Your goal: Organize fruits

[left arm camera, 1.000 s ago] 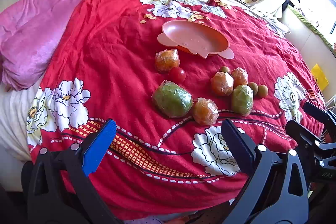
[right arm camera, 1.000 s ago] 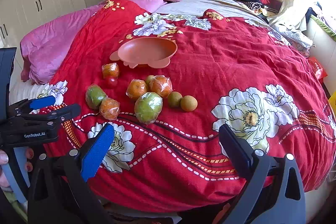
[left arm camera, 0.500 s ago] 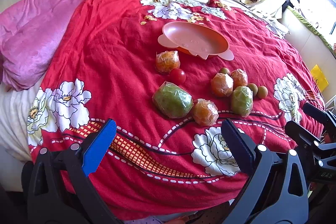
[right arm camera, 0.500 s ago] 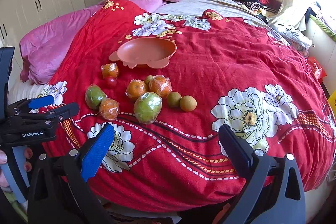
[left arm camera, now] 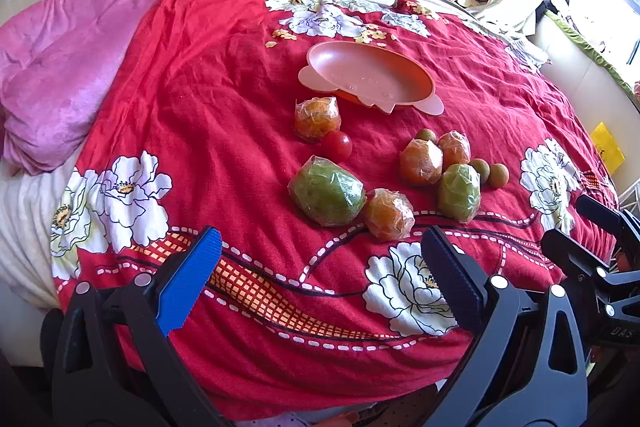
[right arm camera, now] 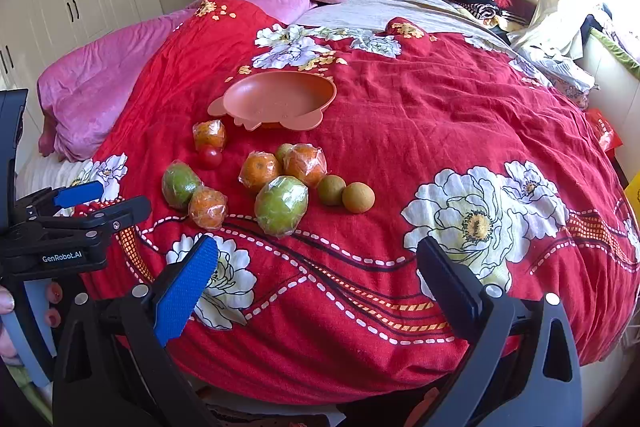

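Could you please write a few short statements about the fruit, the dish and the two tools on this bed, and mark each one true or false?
1. The pink dish already holds fruit. False: it is empty, and all the fruit lies on the red bedspread.
2. The left tool and the right tool are both open and hold nothing. True.
3. The small red tomato lies beside a wrapped orange. True.
4. Both green fruits are bare. False: the near green fruit and the other green fruit are each in clear wrap.
5. Two small brown fruits sit side by side, unwrapped. True.
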`<move>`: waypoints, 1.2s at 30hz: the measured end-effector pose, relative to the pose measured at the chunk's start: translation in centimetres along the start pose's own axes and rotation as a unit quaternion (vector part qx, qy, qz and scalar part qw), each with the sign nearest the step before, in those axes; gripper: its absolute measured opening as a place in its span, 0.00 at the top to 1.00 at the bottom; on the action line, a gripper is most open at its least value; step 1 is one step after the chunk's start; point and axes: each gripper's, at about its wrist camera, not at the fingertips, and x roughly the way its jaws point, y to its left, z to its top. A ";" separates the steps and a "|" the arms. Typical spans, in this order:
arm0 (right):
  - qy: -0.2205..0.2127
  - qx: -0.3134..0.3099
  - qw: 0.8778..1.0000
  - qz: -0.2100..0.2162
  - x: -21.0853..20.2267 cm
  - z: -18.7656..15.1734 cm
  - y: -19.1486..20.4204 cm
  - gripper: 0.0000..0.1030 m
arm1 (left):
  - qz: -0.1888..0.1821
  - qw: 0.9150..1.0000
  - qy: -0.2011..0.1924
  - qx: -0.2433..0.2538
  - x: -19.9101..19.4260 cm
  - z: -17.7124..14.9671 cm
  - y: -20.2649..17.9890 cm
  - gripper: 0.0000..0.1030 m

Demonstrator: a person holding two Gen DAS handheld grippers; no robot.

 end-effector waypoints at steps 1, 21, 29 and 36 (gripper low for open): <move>0.000 0.000 1.000 0.000 0.0 0.0 0.0 0.04 | 0.001 1.000 0.000 0.000 0.0 0.0 0.0 0.09; 0.013 0.001 1.000 0.001 1.7 0.2 0.0 0.04 | 0.001 1.000 0.008 -0.007 1.5 0.0 0.7 0.09; 0.024 -0.003 1.000 0.004 3.1 0.4 0.5 0.04 | -0.002 1.000 0.023 -0.017 3.1 0.6 2.3 0.09; 0.041 -0.003 0.999 0.003 5.1 0.8 0.7 0.04 | -0.020 0.999 0.045 0.004 5.3 1.2 1.9 0.09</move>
